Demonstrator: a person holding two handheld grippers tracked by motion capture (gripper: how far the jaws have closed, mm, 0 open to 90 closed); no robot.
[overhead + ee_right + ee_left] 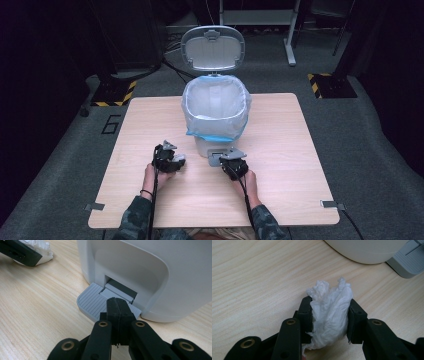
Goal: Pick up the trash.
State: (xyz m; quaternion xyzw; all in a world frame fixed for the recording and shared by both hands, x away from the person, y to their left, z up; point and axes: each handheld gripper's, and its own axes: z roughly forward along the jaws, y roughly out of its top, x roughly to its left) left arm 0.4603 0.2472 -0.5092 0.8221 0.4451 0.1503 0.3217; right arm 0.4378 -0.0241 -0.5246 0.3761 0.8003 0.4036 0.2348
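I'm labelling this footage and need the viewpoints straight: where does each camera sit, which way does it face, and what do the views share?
High view: above the person's side, facing forward and down on the table and open bin; forearms, left hand-held gripper and right hand-held gripper show.
Left gripper view: on the left hand-held gripper, looking along its jaws, shut on a tissue.
Right gripper view: on the right hand-held gripper, jaws shut over the bin's pedal.
Shared: both gripper views show the tissue and pedal.
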